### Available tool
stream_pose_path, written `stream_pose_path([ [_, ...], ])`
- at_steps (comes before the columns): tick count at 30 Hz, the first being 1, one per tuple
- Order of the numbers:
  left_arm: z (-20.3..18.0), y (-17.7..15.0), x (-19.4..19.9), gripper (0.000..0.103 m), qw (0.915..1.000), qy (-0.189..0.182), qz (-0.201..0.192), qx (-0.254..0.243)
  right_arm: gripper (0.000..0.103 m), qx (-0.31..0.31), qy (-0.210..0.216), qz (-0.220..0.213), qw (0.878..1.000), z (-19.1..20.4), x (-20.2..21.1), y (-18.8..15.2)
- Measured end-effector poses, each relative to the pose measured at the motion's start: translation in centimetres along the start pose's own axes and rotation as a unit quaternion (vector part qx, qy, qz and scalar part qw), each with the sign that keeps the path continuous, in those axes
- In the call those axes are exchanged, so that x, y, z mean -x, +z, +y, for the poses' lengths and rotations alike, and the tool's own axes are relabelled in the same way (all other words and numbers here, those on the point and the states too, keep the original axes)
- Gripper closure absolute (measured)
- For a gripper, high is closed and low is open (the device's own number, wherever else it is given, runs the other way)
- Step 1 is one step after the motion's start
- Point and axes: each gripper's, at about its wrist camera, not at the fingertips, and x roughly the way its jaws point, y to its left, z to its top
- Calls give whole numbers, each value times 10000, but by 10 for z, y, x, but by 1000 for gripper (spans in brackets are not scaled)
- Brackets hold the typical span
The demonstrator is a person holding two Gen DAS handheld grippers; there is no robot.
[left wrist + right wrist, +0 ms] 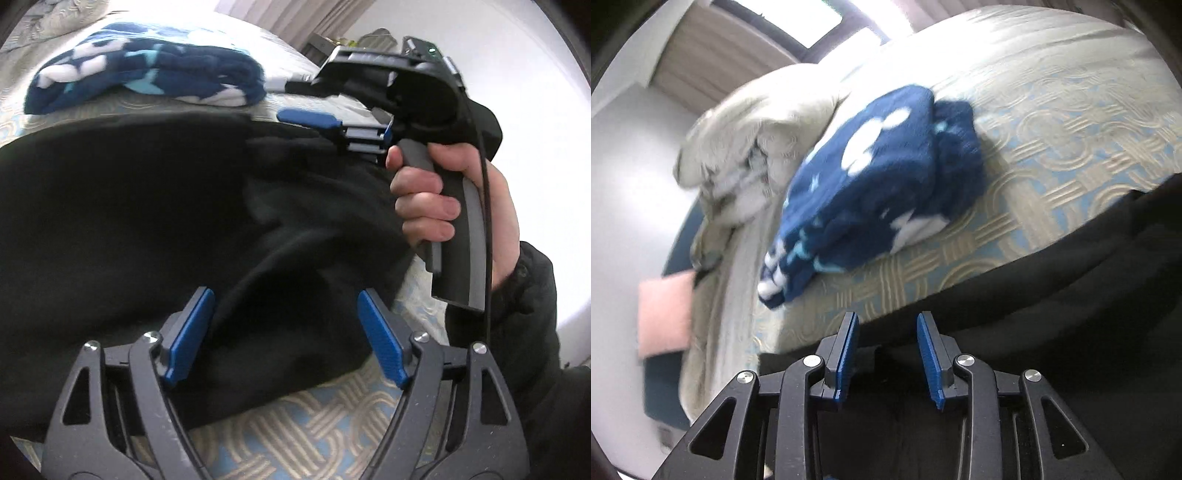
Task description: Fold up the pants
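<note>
Black pants (129, 221) lie spread on the patterned bedspread (295, 435) and fill most of the left wrist view. My left gripper (284, 314) is open, its blue pads (192, 332) wide apart over a raised fold of the pants, with no cloth between them. My right gripper (310, 120) shows at the far edge of the pants, held by a hand. In the right wrist view the right gripper (888, 325) is open with a medium gap, over the pants' edge (1034, 295); nothing is pinched.
A folded navy fleece blanket (882, 177) with white and light-blue shapes lies on the bed beyond the pants. A bunched beige duvet (746, 147) sits at the bed's head. A pink object (665, 314) is beside the bed. The person's black sleeve (524, 332) is at right.
</note>
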Motion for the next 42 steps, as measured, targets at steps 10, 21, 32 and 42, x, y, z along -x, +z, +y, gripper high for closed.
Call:
stream_pose_path([
  [10, -32, -4, 38, 23, 9939, -794, 371, -675, 67, 1633, 967, 1966, 9619, 78, -55, -35],
  [21, 7, 30, -10, 52, 9971, 729, -73, -221, 86, -202, 1027, 1667, 9804, -1, -91, -14],
  [32, -22, 6, -19, 40, 9939, 605, 373, -843, 91, -682, 992, 1174, 9858, -35, -56, -11],
  [42, 4, -6, 125, 28, 9981, 237, -544, -191, 50, -1100, 872, -186, 9899, -63, 89, -60],
])
